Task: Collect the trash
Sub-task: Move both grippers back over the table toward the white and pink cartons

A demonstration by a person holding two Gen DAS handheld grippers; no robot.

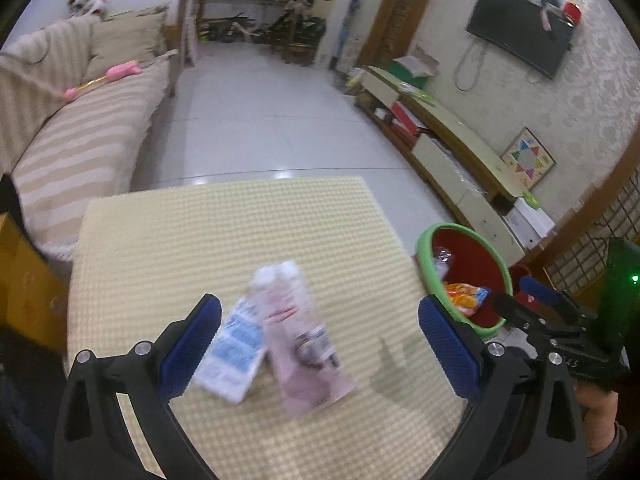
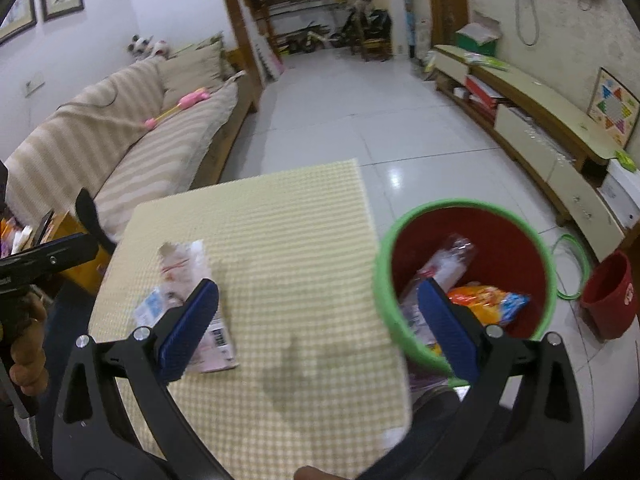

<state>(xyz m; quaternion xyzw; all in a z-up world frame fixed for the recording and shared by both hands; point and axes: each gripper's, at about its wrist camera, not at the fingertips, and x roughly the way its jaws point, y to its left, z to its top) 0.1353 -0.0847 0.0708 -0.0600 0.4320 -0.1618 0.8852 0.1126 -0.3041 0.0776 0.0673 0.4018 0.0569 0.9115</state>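
Note:
A pink wrapper [image 1: 298,332] and a blue-and-white wrapper [image 1: 234,346] lie side by side on the yellow checked table [image 1: 224,240]. My left gripper [image 1: 320,340] is open and empty, its fingers on either side of the two wrappers. A red bin with a green rim [image 2: 466,276] stands right of the table and holds an orange snack bag [image 2: 486,300] and clear plastic. My right gripper [image 2: 318,328] is open and empty over the table's right edge, beside the bin. The wrappers also show in the right wrist view [image 2: 188,292].
A striped beige sofa [image 1: 76,136] runs along the left with a pink toy [image 1: 104,78] on it. A low TV cabinet [image 1: 448,140] lines the right wall. A small red bucket [image 2: 610,296] stands on the white tile floor [image 1: 264,112] beyond the bin.

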